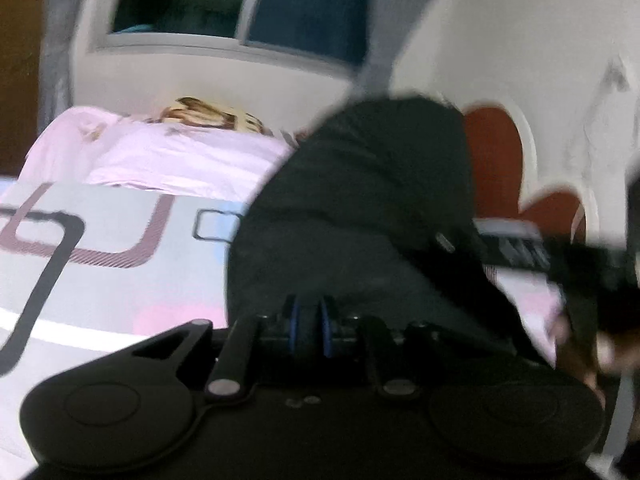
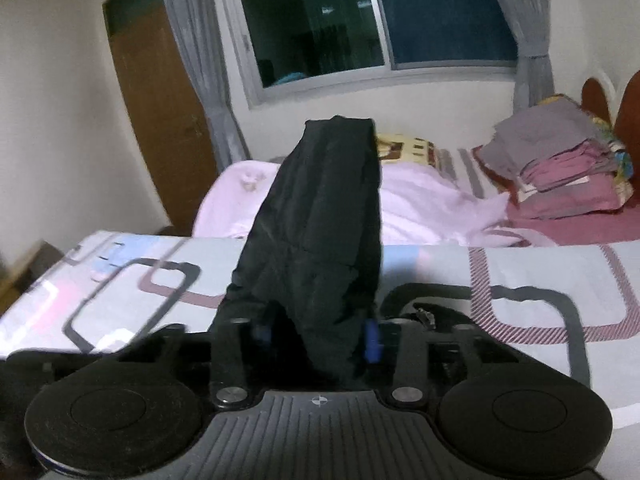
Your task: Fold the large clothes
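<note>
while clamped, black garment (image 2: 320, 232) over bed (image 2: 520, 276)

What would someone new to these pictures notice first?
The black garment dominates both views, bunched between the right gripper fingers and rising over the patterned bedspread. In the left wrist view it fills the middle above the left gripper. Behind, a stack of folded clothes sits at the right under a dark window.

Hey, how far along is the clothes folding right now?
Done: a stack of folded clothes sits near the headboard. In hand: a black garment is lifted above the patterned bedspread, clamped in the right gripper and, seemingly, the left gripper. Left: this garment isn't yet folded flat; pink cloth lies loose behind.
</note>
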The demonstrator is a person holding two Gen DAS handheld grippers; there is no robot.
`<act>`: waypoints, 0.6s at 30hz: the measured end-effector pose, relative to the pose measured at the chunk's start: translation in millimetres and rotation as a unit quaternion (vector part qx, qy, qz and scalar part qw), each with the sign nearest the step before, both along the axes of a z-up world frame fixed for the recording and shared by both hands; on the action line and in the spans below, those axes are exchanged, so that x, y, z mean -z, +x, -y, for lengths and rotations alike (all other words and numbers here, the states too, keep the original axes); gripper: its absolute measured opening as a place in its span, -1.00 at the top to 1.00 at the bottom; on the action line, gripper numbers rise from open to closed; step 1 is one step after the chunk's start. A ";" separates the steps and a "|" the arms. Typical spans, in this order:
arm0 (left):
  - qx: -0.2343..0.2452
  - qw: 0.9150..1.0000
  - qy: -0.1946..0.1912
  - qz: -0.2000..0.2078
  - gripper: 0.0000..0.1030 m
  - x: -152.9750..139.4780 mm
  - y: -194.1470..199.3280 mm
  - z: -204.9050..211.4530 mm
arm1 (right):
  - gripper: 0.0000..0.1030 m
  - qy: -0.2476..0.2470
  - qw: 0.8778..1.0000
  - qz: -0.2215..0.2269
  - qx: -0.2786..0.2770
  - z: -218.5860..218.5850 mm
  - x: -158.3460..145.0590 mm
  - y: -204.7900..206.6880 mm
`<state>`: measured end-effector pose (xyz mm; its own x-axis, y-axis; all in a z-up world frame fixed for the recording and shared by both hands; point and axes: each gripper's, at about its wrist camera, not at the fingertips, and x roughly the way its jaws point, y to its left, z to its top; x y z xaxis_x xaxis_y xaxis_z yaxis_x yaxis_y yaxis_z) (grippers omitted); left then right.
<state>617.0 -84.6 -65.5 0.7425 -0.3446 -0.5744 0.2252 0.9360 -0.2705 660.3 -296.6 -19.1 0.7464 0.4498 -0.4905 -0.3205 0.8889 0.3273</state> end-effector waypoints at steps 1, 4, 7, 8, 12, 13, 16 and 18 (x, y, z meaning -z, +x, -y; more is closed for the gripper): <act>-0.006 1.000 -0.012 -0.004 0.82 0.9 4.2 -1.8 | 0.48 -0.001 1.000 0.000 0.002 2.8 1.1 -1.1; 0.023 0.999 -0.029 -0.022 0.83 9.7 14.5 12.2 | 0.58 -0.012 1.000 -0.007 0.016 10.2 6.6 -4.0; 0.068 0.997 -0.032 -0.028 0.83 11.3 13.4 39.3 | 0.62 -0.012 0.999 -0.025 0.042 28.8 15.3 -11.0; 0.079 0.996 -0.024 -0.026 0.83 11.1 10.9 49.8 | 0.62 -0.006 0.998 -0.034 0.054 38.6 20.9 -15.6; 0.117 0.993 -0.008 -0.033 0.83 21.4 3.4 92.5 | 0.62 0.027 0.993 -0.066 0.091 75.0 46.1 -34.4; 0.124 0.992 -0.004 -0.035 0.83 25.5 2.2 102.7 | 0.62 0.041 0.992 -0.073 0.098 84.8 55.6 -38.4; 0.137 0.990 0.024 -0.029 0.82 37.2 -4.4 130.5 | 0.62 0.086 0.986 -0.081 0.116 111.1 80.4 -52.6; 0.137 0.989 0.051 -0.012 0.82 45.1 -9.6 142.0 | 0.62 0.118 0.981 -0.089 0.122 123.4 92.8 -55.6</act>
<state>607.4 -226.6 -110.6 0.6142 -0.4710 -0.6332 0.4694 0.8630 -0.1866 604.7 -420.0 -111.9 0.7578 0.3844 -0.5272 -0.0261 0.8252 0.5642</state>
